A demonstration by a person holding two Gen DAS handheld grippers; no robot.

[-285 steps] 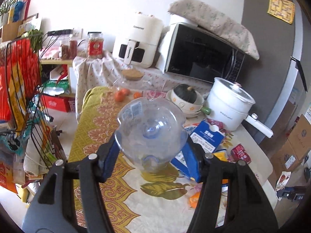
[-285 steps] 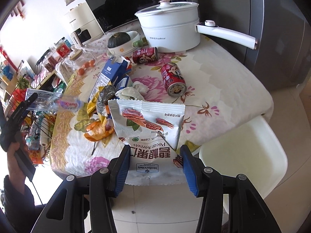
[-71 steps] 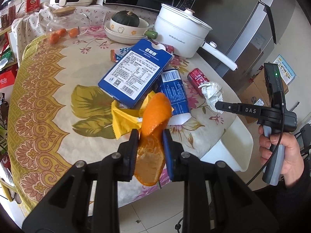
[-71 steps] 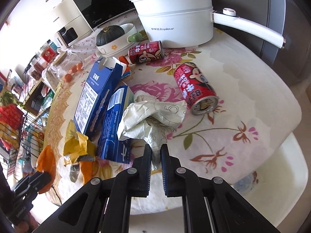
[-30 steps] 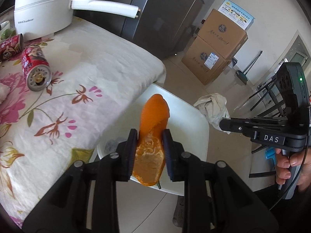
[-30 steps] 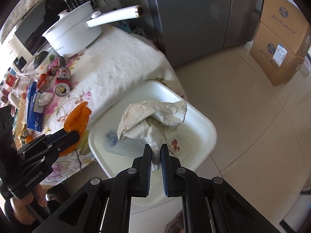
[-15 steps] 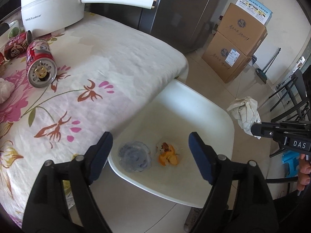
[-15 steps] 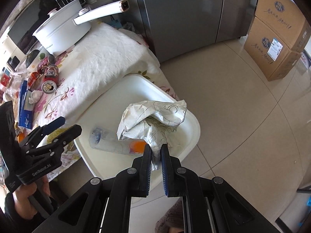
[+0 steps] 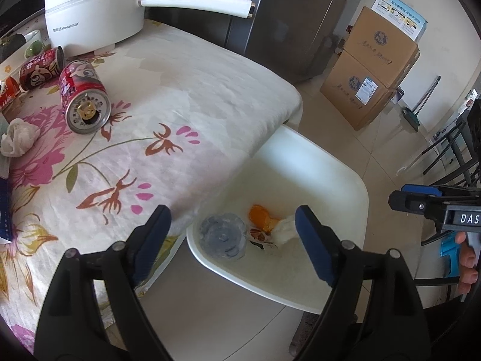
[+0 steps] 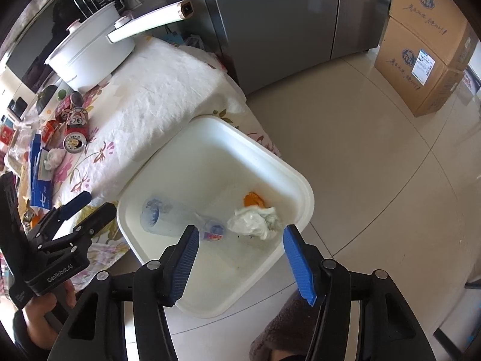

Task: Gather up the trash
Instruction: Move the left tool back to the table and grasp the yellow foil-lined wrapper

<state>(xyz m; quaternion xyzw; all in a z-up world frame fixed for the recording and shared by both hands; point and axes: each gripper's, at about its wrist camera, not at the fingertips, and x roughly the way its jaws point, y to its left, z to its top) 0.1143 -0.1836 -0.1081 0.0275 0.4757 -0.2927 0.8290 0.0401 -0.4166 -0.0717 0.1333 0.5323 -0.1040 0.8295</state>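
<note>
On the left, the table (image 9: 210, 96) under its flowered cloth carries two red cans: the near can (image 9: 84, 99) lies on its side, long axis running toward the white pot (image 9: 93, 9), open end facing the camera; beside it sits a small tissue wad (image 9: 18, 138). The left gripper (image 9: 231, 234) hovers over the white bin (image 10: 303, 207) with its jaws opening and nothing between them; a second ago they clamped the orange peel (image 9: 260, 215), which now rests on the bin floor. There the clear plastic bottle (image 10: 180, 219) lies flat, its long axis across the bin, cap toward the crumpled paper (image 10: 255, 222). To the right, the right gripper (image 10: 240, 255) is also opening and empty; the paper it pinched half a second ago has dropped just beside the peel, touching it.
</note>
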